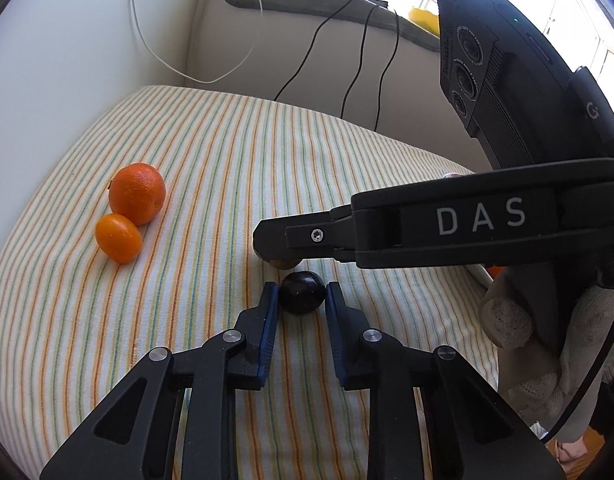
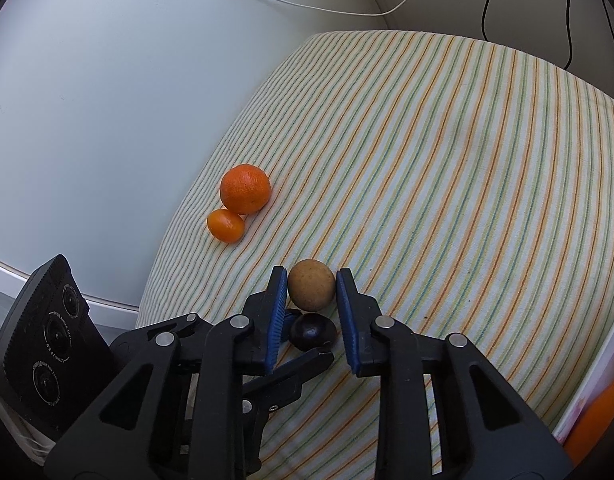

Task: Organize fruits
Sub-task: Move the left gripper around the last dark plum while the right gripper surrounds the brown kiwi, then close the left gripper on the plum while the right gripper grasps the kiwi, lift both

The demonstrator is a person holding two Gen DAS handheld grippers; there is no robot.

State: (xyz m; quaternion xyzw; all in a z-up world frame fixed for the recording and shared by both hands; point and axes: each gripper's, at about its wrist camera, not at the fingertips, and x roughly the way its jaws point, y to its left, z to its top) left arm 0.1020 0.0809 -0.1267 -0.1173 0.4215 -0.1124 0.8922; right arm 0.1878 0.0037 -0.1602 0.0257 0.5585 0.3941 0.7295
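Clamped at lower centre of the left wrist view: left gripper (image 1: 301, 294), blue pads pressed on a dark plum-like fruit (image 1: 301, 297) lying on the striped cloth (image 1: 227, 152). Likewise closed at lower centre of the right wrist view: right gripper (image 2: 311, 289), gripping a round tan fruit (image 2: 311, 289) just above that dark one. Touching at middle left, well apart from both: orange (image 1: 137, 193) and smaller kumquat (image 1: 119, 237).

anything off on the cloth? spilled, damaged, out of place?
Nothing spilled or damaged. The orange and the smaller orange fruit sit touching on the striped cloth. The left gripper is shut on the dark fruit, the right gripper on the tan fruit; those two fruits sit very close together.
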